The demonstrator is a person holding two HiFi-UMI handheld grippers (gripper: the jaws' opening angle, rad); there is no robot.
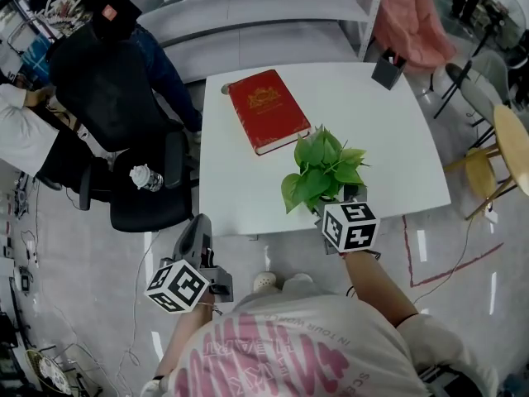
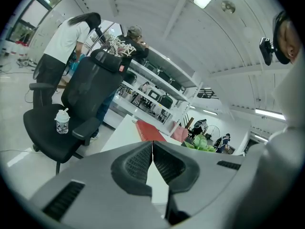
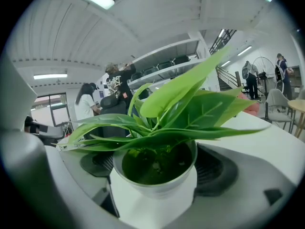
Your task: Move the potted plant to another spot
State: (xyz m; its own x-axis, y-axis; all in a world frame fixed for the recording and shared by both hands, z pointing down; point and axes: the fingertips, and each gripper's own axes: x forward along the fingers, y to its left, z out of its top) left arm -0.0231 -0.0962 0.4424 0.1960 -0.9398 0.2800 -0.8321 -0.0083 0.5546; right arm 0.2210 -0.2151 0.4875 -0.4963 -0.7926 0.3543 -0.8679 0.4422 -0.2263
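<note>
On the floor and tabletop of an open workroom, largest item first:

1. White square table (image 1: 397, 139). It fills the middle of the head view.
2. Black office chair (image 1: 136, 180). It stands on the floor just left of the table.
3. Red book (image 1: 266, 110). It lies flat on the far-left part of the table.
4. Potted plant (image 1: 324, 168). It sits at the table's near edge, near-right of the book and apart from it. Broad green leaves spread over a small white pot (image 3: 152, 194) filled with dark soil. Whether the base rests on the tabletop or hangs just off it cannot be told.
5. Right gripper (image 3: 155, 173). It reaches in from the near side with its jaws set wide and closed on the pot. The dark pads (image 3: 217, 168) press either side of the pot below the rim, under the leaves.
6. Left gripper (image 2: 152, 149). It is held over the floor off the table's near-left corner, jaws pressed together with nothing between them.
7. Dark pen holder (image 1: 387, 70). It stands at the table's far-right corner.
8. Clear bottle (image 1: 146, 177). It stands on the chair seat.

Handling note, item 4 (judged):
- **Weight and surface:** The plant looks light. The pot wall is stiff, smooth and probably slippery.
- **Leaves:** They are soft and bear no load.
- **Where to grip:** Take it by the pot's sides, as gripped now, never by the foliage.
- **Carrying:** Keep it upright so the soil stays in, and keep the squeeze moderate so the round wall does not squirt out.
</note>
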